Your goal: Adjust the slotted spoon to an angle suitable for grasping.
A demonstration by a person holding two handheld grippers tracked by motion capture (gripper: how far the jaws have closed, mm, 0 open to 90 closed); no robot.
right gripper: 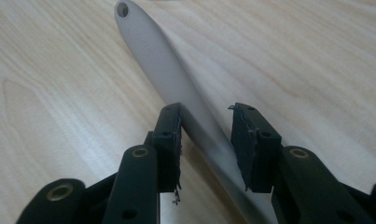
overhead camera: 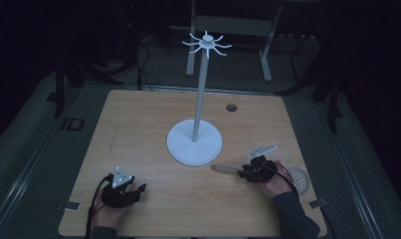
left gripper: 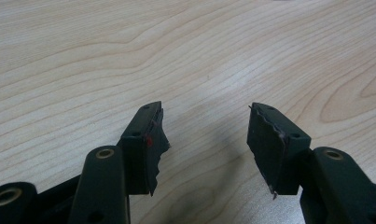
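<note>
A pale utensil lies flat on the wooden table (overhead camera: 138, 124), its long handle (overhead camera: 223, 168) pointing left and its round perforated head (overhead camera: 299, 179) at the right. My right gripper (overhead camera: 244, 172) straddles the handle (right gripper: 162, 56). The jaws stand partly apart, one on each side of it, the left pad touching and a slim gap at the right; the gripper (right gripper: 206, 121) is open. A hole pierces the handle's far end. My left gripper (overhead camera: 137, 191) rests near the front left of the table, open (left gripper: 204, 126) over bare wood. A white stand (overhead camera: 194, 142) with a tall pole and radiating hooks (overhead camera: 206, 44) sits mid-table.
A small dark hole (overhead camera: 231, 107) marks the tabletop behind the stand. The table's front edge lies just below both hands. Dark floor, cables and a metal frame (overhead camera: 228, 30) lie beyond the far edge. Bare wood stretches across the left half.
</note>
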